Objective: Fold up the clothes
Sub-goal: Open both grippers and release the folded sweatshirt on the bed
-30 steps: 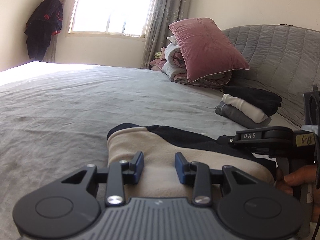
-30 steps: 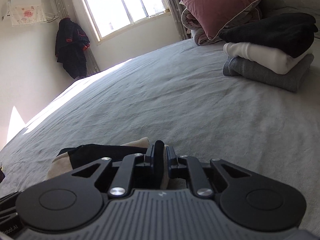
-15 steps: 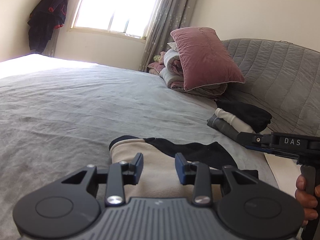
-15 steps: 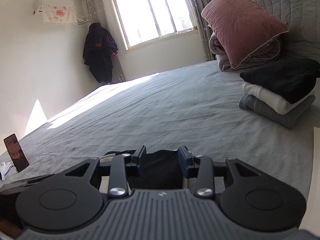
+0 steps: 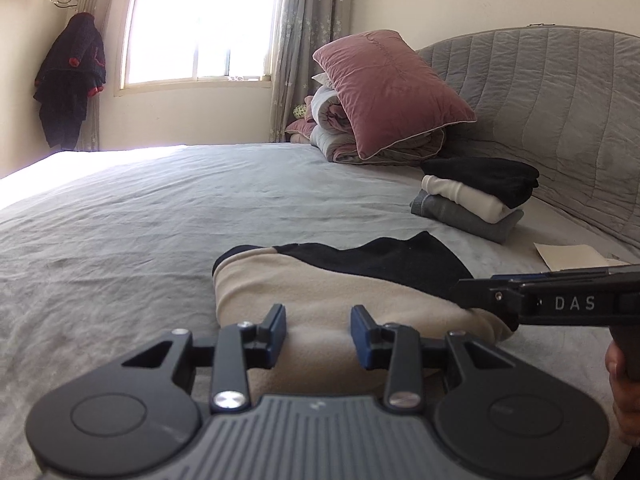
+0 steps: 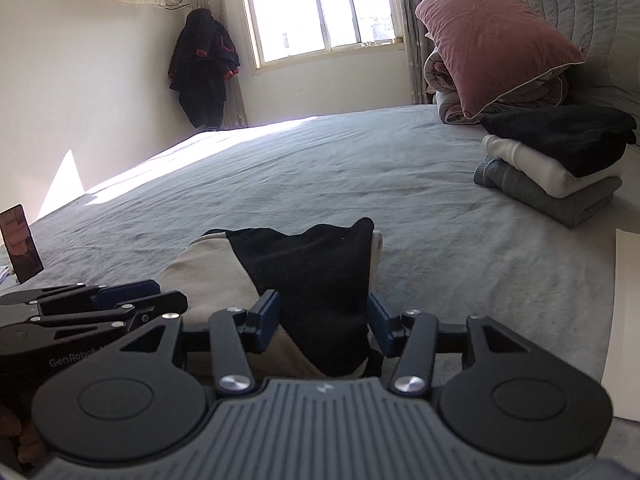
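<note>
Across the room, one big bed [image 5: 168,216] with a grey sheet is taking up nearly everything, with one quilted grey headboard [image 5: 560,112] running along its right side. Up at the far end one pink pillow [image 5: 388,92] is leaning on a rolled-up duvet [image 5: 340,136]. Near the headboard one stack of folded clothes [image 6: 556,160] is sitting, three pieces: grey at the bottom, white in the middle, black on top. One dark jacket [image 6: 204,68] is hanging in the corner beside the window [image 5: 200,24].

Closest to the cameras, one beige and black garment [image 5: 340,288] is lying folded on the bed, well apart from the stack. Two grippers are working here. The left hand-held gripper [image 5: 319,334] is opening its jaws over the beige part, pads not pressing on it, so released. The right hand-held gripper [image 6: 323,326] is opening too, with the black part between the jaws but not pinched. One phone [image 6: 20,248] is standing propped at the left edge, and nothing is blocking the way to the stack.
</note>
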Tool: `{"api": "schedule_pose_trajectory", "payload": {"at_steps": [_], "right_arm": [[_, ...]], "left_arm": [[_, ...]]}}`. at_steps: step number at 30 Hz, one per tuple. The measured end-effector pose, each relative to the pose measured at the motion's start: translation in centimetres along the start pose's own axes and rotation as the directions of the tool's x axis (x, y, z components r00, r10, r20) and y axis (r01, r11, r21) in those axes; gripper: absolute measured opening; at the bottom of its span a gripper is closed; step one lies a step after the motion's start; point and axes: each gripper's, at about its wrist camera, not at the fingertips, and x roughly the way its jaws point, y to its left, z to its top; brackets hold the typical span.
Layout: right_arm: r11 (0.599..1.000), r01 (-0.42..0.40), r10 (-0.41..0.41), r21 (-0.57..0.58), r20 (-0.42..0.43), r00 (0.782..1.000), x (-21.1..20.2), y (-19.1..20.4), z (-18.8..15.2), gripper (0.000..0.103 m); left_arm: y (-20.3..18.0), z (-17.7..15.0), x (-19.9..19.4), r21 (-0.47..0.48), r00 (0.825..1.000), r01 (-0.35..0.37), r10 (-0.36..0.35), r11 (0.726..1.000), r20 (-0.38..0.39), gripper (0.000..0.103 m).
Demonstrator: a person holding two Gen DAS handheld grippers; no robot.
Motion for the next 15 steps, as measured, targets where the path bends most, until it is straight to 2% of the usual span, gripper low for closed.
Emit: {"api": "schedule_pose_trajectory", "payload": {"at_steps": [3,9,11,13,14,15], "right_arm": [[1.000,0.016,-0.016,-0.011,-0.031,0.999,-0.6,-0.2,0.5,0.060],[0.999,0.028,-0.025,0.036,-0.063,0.998,-2.0,-0.8,0.7,0.075],[0.999,0.027,-0.023,0.044,-0.084,0.996,-2.4,-0.7,0.8,0.079],[0.998,0.044,-0.038,0.044,-0.121,0.992,-2.4,-0.5,1.0,0.088],[0.997,0.059,-0.052,0.042,-0.145,0.988,-2.4,-0.4,1.1,0.091],[0.997,0.070,-0.062,0.042,-0.168,0.984,-2.4,-0.4,1.2,0.099]], "left_arm": [[0.2,1.2,-0.1,-0.010,0.998,-0.012,0.012,1.000,-0.061,0.053],[-0.6,2.7,-0.6,0.050,0.986,-0.051,0.058,0.997,-0.154,0.065],[-1.1,2.9,-0.6,0.072,0.975,-0.074,0.088,0.995,-0.202,0.072],[-1.5,3.0,-0.5,0.088,0.958,-0.109,0.128,0.990,-0.257,0.082],[-1.6,3.0,-0.5,0.094,0.948,-0.126,0.148,0.988,-0.283,0.082],[-1.7,3.0,-0.5,0.094,0.941,-0.132,0.155,0.987,-0.301,0.083]]}}
